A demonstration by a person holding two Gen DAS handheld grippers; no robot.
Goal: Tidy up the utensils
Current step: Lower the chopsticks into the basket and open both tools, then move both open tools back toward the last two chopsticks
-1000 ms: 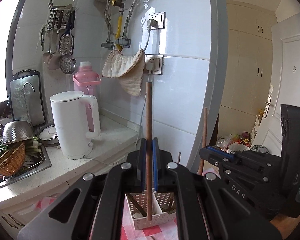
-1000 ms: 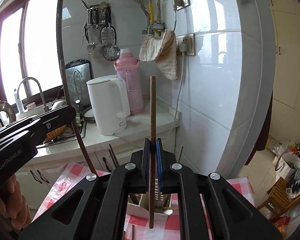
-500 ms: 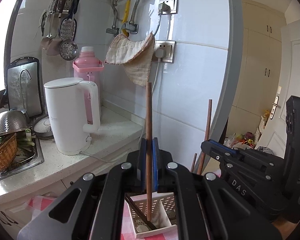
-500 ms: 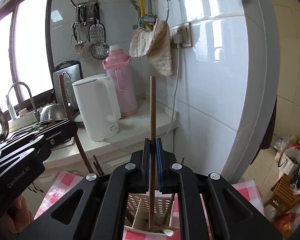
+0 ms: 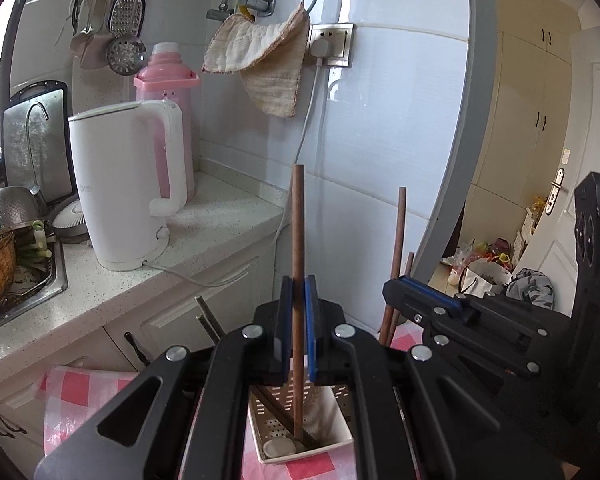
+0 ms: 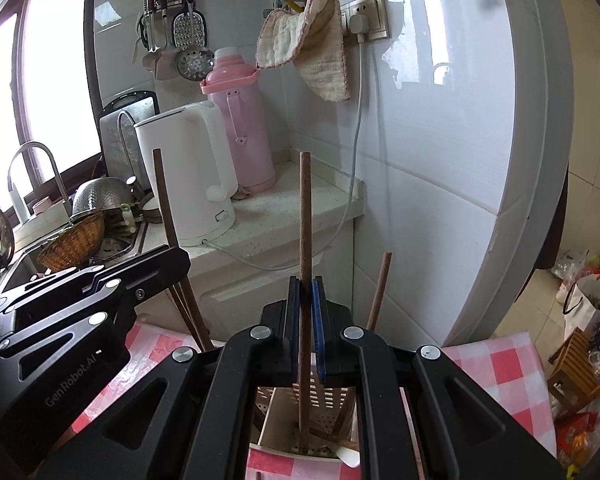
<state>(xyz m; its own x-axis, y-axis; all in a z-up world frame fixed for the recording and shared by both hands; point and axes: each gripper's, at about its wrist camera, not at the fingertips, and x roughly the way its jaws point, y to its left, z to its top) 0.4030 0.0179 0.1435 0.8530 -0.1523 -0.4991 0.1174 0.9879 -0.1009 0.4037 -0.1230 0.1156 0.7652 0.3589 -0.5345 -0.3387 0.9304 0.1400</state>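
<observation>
My left gripper (image 5: pixel 298 300) is shut on a brown chopstick (image 5: pixel 298 240) held upright, its lower end down inside the white slotted utensil holder (image 5: pixel 340 412). My right gripper (image 6: pixel 306 308) is shut on a second brown chopstick (image 6: pixel 305 220), also upright, with its tip near the floor of the same holder (image 6: pixel 276 408). The right gripper shows in the left wrist view (image 5: pixel 440 308) with its chopstick (image 5: pixel 398 240). The left gripper shows in the right wrist view (image 6: pixel 152 268) with its chopstick (image 6: pixel 166 208). Other chopsticks (image 6: pixel 380 288) lean in the holder.
The holder stands on a red and white checked cloth (image 6: pixel 496 364). Behind it is a counter (image 5: pixel 204 236) with a white kettle (image 5: pixel 124 184), a pink thermos (image 5: pixel 172 92), a sink with a wicker basket (image 6: pixel 74 242) and a tiled wall. A wooden stool (image 6: pixel 576 368) is at right.
Both grippers have come down toward the holder. The two chopsticks' lower ends have gone from above the holder to deep inside it.
</observation>
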